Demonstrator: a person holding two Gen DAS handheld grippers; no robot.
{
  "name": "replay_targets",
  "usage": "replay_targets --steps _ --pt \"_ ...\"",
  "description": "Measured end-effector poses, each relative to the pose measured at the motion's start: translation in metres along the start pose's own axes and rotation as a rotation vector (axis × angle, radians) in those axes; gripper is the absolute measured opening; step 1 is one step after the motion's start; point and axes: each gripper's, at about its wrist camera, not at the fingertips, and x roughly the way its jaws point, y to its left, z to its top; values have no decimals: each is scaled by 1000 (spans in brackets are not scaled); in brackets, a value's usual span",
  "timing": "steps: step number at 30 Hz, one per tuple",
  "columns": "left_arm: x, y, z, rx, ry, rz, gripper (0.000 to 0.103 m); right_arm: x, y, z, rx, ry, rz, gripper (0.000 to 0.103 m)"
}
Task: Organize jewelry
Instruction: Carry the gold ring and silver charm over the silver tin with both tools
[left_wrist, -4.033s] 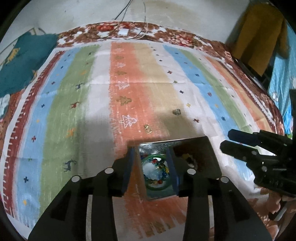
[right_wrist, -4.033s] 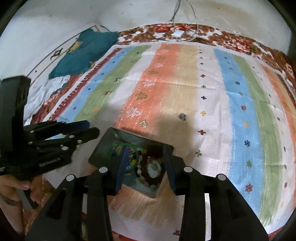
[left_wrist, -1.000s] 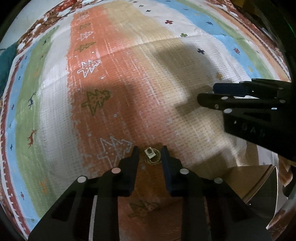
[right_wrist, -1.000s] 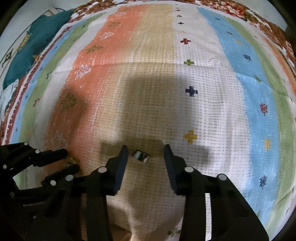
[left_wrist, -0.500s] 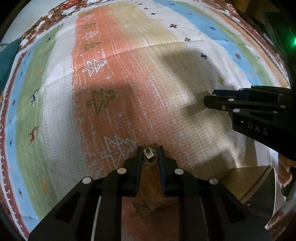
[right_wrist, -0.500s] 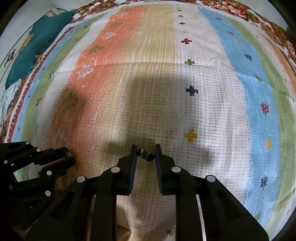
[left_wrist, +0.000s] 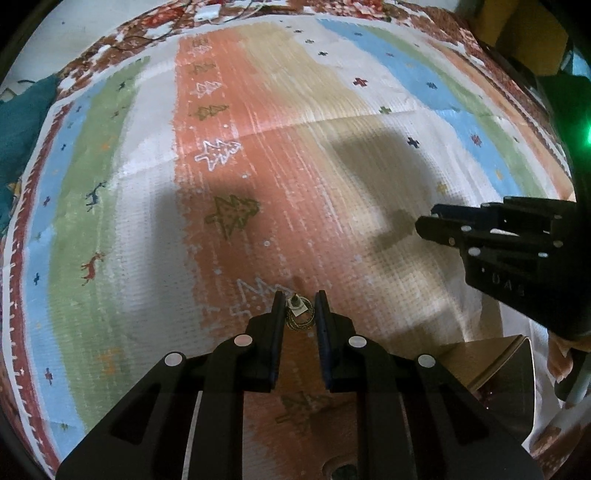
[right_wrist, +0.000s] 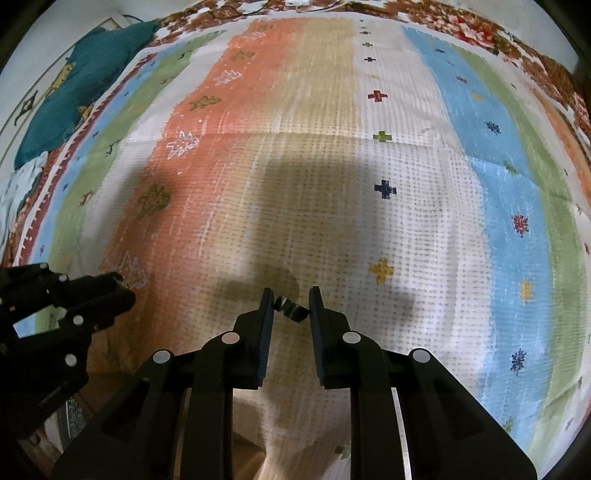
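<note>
My left gripper (left_wrist: 300, 306) is shut on a small gold ring with a pale stone (left_wrist: 297, 312) and holds it just above the striped bedspread. My right gripper (right_wrist: 291, 303) is shut on a dark silver band ring (right_wrist: 291, 308), also lifted off the cloth. The right gripper also shows in the left wrist view (left_wrist: 436, 221) at the right, and the left gripper shows in the right wrist view (right_wrist: 118, 288) at the left. A corner of the dark jewelry box (left_wrist: 495, 373) shows at the lower right of the left wrist view.
The striped bedspread (left_wrist: 314, 155) covers the whole bed. A teal cloth (right_wrist: 88, 74) lies at the far left edge. White cables and a small adapter (left_wrist: 210, 13) lie at the head of the bed. A yellow cloth (left_wrist: 524, 33) hangs at the far right.
Both grippers left the box, came down over the two rings, and closed on them. Now both are raised a little with the rings in them.
</note>
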Motion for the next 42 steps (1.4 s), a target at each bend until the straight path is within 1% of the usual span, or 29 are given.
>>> replay_targets --steps 9,16,21,25,27,31,35,42 --pt "-13 3 -1 -41 -38 19 16 -11 14 -4 -45 -26 -19 20" --pt "-34 17 -4 -149 -123 33 16 -29 16 -6 -41 -72 -22 20" --pt "-44 18 -9 -181 -157 39 16 -46 18 -10 -37 -114 -21 20" --pt "-55 16 -15 -203 -194 49 16 -60 21 -14 -54 -146 -40 20" --pt "-62 17 -18 -207 -212 65 16 -65 22 -17 -57 -152 -38 20" --pt "-73 16 -23 -218 -237 55 16 -78 25 -24 -63 -176 -30 20" --pt "-81 9 -32 -206 -258 57 16 -87 27 -27 -65 -196 -24 20" --pt "-89 3 -44 -197 -272 49 16 -106 34 -40 -76 -233 -9 20"
